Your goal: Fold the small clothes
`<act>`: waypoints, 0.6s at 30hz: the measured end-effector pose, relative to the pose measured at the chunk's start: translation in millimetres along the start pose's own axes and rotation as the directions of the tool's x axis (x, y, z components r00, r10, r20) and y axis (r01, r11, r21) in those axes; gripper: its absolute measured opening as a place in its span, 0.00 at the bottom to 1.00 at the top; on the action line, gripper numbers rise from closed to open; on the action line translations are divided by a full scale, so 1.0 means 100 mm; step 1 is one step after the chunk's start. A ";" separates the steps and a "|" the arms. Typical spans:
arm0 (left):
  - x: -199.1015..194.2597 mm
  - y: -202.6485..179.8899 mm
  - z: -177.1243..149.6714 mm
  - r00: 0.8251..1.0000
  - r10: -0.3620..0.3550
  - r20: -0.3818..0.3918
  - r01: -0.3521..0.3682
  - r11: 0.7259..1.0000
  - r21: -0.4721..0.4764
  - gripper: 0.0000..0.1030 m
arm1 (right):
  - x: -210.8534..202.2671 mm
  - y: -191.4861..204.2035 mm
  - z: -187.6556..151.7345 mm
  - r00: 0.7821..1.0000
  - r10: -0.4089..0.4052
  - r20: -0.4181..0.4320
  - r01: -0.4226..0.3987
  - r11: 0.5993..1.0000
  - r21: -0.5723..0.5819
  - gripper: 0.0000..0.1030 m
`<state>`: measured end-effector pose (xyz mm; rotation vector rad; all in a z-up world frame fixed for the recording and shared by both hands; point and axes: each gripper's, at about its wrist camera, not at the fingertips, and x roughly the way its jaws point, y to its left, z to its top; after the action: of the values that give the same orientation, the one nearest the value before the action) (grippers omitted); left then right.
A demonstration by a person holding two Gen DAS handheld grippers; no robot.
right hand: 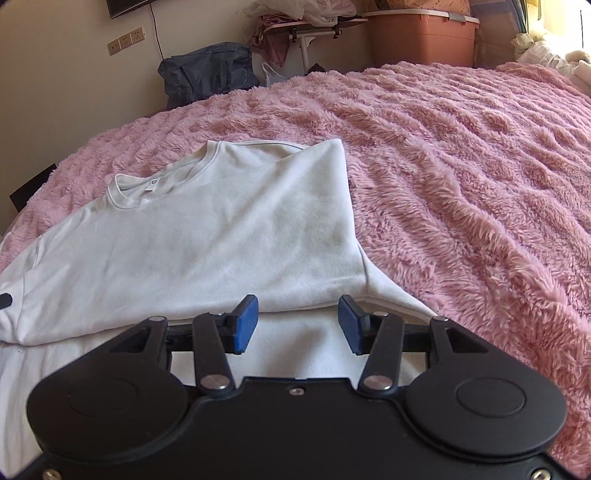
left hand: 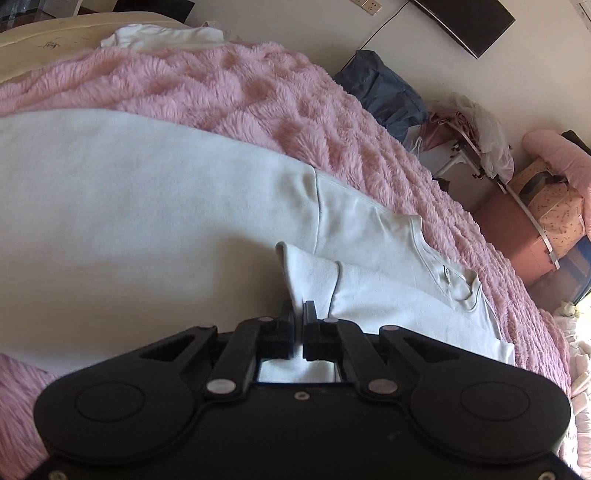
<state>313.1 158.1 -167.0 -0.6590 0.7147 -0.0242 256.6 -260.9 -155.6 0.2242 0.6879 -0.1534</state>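
A white T-shirt [left hand: 147,206] lies on a fluffy pink blanket [left hand: 229,88]. In the left wrist view my left gripper [left hand: 298,314] is shut on the shirt's sleeve [left hand: 310,273], which is folded over the body. In the right wrist view the shirt [right hand: 207,236] lies with one side folded over, its collar [right hand: 155,184] at the far left. My right gripper [right hand: 298,314] is open just above the shirt's near folded edge, with its blue pads [right hand: 245,321] holding nothing.
Another white cloth [left hand: 162,37] lies at the blanket's far edge. Beside the bed are a dark blue bag [right hand: 210,72], a small cluttered table [right hand: 306,26] and orange-brown storage boxes [right hand: 421,37]. White bedding [right hand: 554,59] is piled at the far right.
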 end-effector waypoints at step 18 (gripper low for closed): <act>-1.36 0.26 0.43 0.981 0.169 0.100 -0.173 0.984 0.039 0.44 | -0.19 0.48 0.11 0.996 0.087 0.018 -0.086 0.995 -0.046 0.52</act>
<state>231.0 235.2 -75.8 -0.5479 0.6739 0.1477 259.5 -215.8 -127.6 0.2081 0.6600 -0.0571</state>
